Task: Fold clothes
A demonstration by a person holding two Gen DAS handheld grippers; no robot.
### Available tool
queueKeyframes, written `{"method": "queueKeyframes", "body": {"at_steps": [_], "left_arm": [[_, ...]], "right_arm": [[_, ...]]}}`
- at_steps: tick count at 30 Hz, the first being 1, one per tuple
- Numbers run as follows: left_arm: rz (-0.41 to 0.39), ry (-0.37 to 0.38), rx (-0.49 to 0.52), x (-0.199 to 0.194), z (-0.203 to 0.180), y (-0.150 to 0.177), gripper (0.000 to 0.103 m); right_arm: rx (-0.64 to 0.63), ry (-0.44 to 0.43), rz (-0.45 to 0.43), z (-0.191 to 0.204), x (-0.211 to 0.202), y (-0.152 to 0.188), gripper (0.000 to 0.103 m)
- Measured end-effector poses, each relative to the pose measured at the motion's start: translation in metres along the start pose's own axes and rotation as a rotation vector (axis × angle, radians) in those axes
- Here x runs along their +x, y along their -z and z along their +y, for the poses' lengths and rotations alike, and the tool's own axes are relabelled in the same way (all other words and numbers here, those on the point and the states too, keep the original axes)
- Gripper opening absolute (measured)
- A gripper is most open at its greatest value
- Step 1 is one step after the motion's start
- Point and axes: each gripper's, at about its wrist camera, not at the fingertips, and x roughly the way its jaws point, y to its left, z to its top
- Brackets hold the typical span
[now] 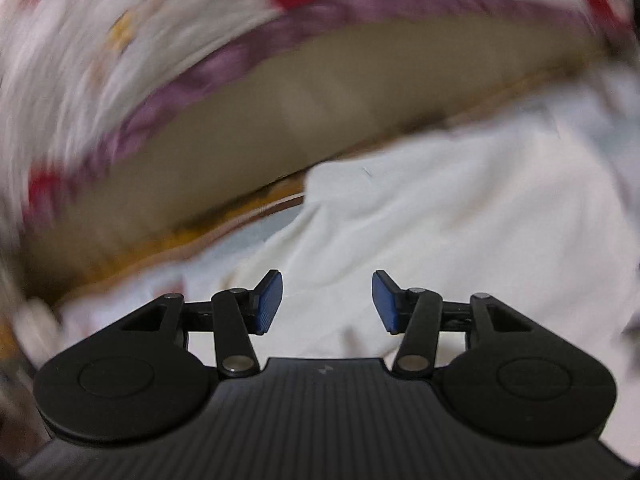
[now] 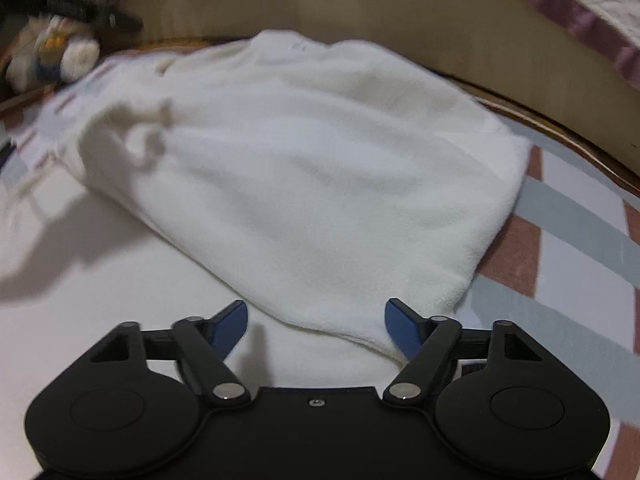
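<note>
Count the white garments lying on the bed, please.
1. A white garment lies folded on the checked sheet, by the beige headboard, ahead of both grippers. Others may be hidden outside the views.

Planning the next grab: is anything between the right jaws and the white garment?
No. In the right wrist view the open right gripper sits right over the white garment, whose near folded edge already lies between the jaws, unpinched.

Bed surface covered by checked sheet [image 2: 568, 216] in grey, white and reddish-brown. Tan padded headboard [image 2: 400, 12] behind, wood-trimmed. Floral quilt [image 1: 120, 40], purple-edged, draped over top.
</note>
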Motion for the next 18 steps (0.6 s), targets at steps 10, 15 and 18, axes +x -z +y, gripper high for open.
{"method": "queueKeyframes", "body": {"at_steps": [10, 15, 18], "left_arm": [[0.145, 0.246, 0.214, -0.117, 0.014, 0.073, 0.049], [0.145, 0.407, 0.164, -0.154, 0.022, 0.112, 0.049], [0.095, 0.488, 0.216, -0.159, 0.004, 0.134, 0.049]], "right_arm": [[-0.201, -0.441, -0.036, 0.126, -0.103, -0.024, 0.077], [-0.311, -0.453, 0.152, 0.140, -0.121, -0.011, 0.077], [-0.451, -0.422, 0.249, 0.156, -0.129, 0.011, 0.077]]}}
